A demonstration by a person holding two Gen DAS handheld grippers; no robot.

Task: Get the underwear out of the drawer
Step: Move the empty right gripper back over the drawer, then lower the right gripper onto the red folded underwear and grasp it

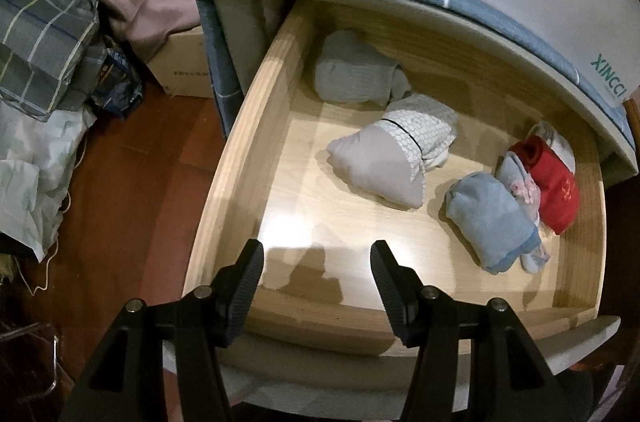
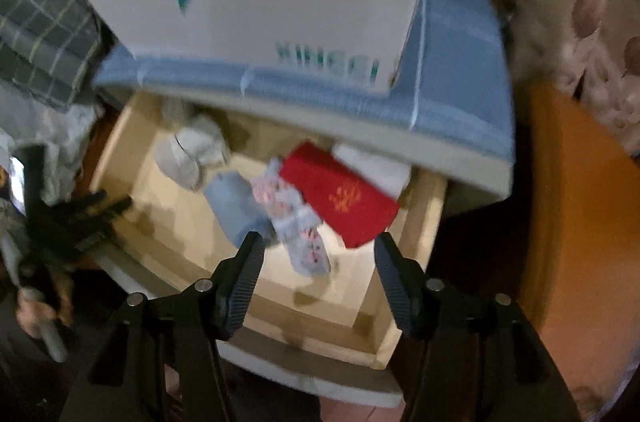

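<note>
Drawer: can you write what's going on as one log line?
drawer: open | undies: red, blue inside | left tongs: open, empty | right tongs: open, above undies

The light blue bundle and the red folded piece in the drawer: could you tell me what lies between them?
A pale floral piece, wedged between light blue bundle and red piece, in both wrist views.

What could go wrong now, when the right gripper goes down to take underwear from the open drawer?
1. The blue roll, the floral piece and the red piece lie touching, so the open right gripper may catch two together.
2. The cabinet top overhangs the drawer's back, so a lifted piece could brush it.
</note>
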